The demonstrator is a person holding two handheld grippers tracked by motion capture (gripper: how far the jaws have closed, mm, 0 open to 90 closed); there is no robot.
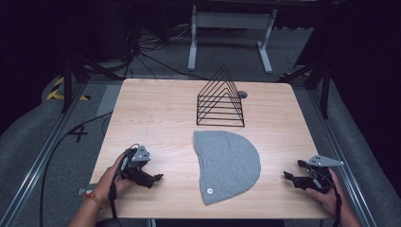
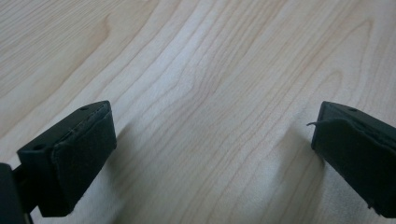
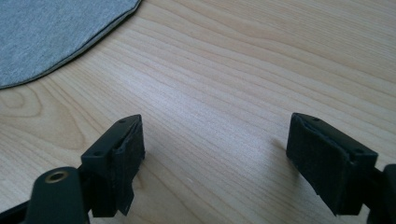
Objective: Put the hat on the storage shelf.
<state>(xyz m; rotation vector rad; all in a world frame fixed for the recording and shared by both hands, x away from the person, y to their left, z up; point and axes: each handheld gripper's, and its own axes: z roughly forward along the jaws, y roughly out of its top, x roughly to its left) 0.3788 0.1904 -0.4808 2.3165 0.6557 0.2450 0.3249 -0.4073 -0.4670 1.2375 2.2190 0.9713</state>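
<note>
High view: one grey hat (image 1: 227, 165), one wire rack (image 1: 221, 100), two tongs.

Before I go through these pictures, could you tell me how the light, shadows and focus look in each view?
High view: the wooden table is evenly lit against dark surroundings, and the grey cloth and black wire rack are sharp. Left gripper view: soft shadows beside the left gripper, near jaw edges slightly blurred. Right gripper view: clear wood grain around the right gripper, no glare.

On the one wooden table (image 1: 156, 109) there was one grey cap (image 1: 227, 163) at the centre, one black wire rack (image 1: 220, 100) at 12 o'clock, and two grippers: the left gripper (image 1: 153, 178) at 8 o'clock, the right gripper (image 1: 289, 176) at 4.
</note>
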